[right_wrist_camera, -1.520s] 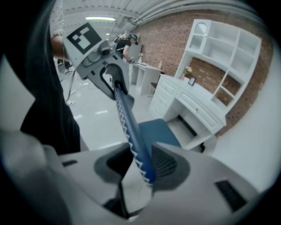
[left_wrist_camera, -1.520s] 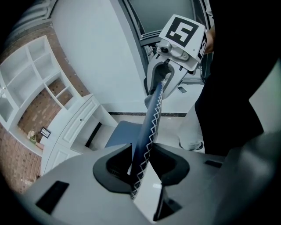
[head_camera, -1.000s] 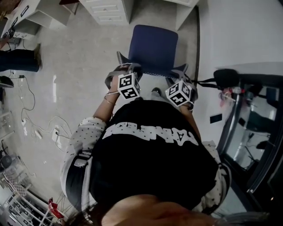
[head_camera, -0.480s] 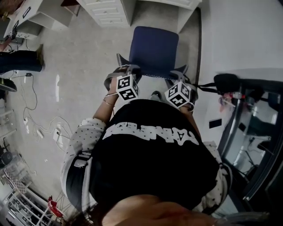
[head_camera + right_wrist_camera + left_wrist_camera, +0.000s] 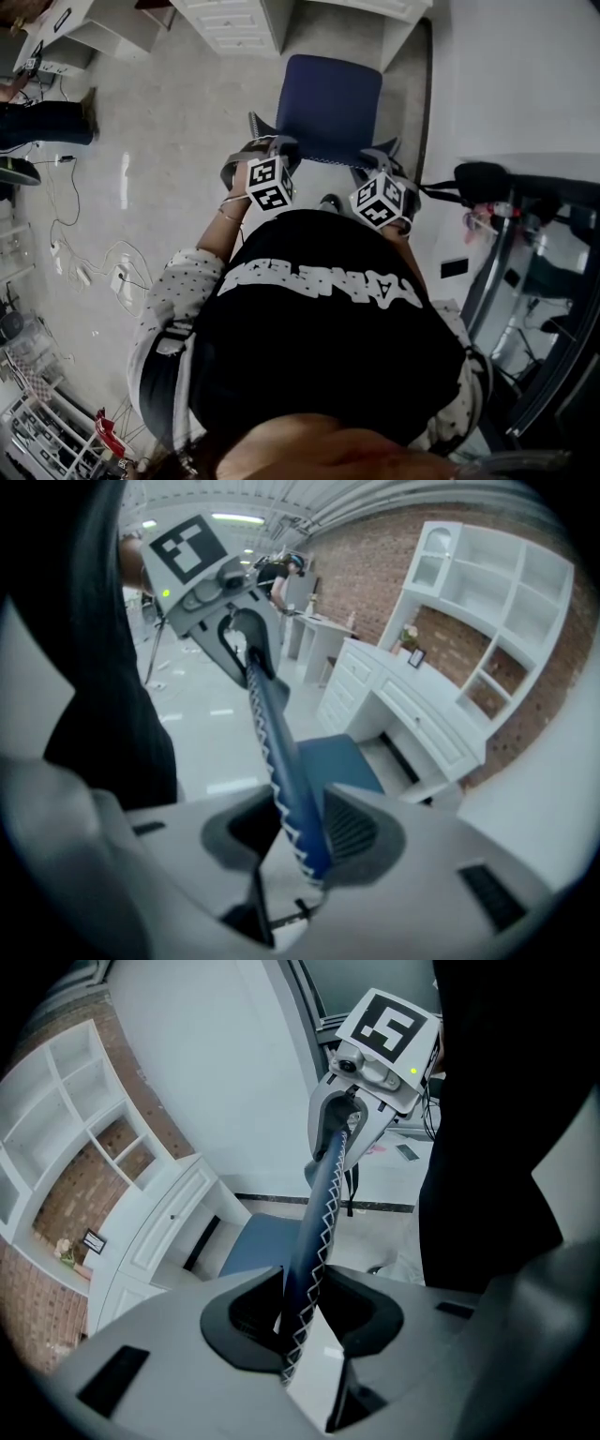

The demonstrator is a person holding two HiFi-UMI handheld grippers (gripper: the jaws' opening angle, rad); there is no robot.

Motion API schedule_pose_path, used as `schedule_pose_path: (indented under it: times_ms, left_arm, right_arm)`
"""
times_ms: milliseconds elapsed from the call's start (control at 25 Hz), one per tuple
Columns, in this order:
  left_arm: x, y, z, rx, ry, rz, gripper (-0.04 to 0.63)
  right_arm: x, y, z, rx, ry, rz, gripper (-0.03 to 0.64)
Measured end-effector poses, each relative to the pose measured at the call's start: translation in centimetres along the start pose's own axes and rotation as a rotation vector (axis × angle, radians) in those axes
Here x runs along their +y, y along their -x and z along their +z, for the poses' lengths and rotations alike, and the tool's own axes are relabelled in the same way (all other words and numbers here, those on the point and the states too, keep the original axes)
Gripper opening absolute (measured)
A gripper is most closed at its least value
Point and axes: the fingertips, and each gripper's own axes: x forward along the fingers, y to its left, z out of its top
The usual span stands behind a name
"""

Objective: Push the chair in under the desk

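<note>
Bright, even indoor light. Ceiling strip lights [image 5: 230,517] show in the right gripper view, and a pale glare streak lies on the glossy floor [image 5: 123,181] in the head view. Shadows are soft. Both gripper views bend strongly and go dark at the corners. The fingers [image 5: 361,834] nearest the lens are out of focus. The black shirt [image 5: 319,356] is underexposed and featureless.

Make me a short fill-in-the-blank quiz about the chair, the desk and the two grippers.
The left gripper and right gripper are both shut on the chair's ___.
The chair has a seat coloured ___.
The desk beyond it is coloured ___.
Missing words: backrest; blue; white.
</note>
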Motion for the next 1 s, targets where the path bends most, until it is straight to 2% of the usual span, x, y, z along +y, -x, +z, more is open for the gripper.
schedule_pose_path:
  times_ms: [520,1000]
  left_arm:
    - [2.1,-0.6,-0.4,0.043,0.021,0.028,0.141]
    - [4.8,-2.0,0.9,0.055,0.04,0.065,0.143]
  right_arm:
    - [-1.0,-1.2,1.1,-0.037,0.072,0.048,0.129]
    - [-4.0,-2.3,1.2,-0.058,0.102,0.048,0.123]
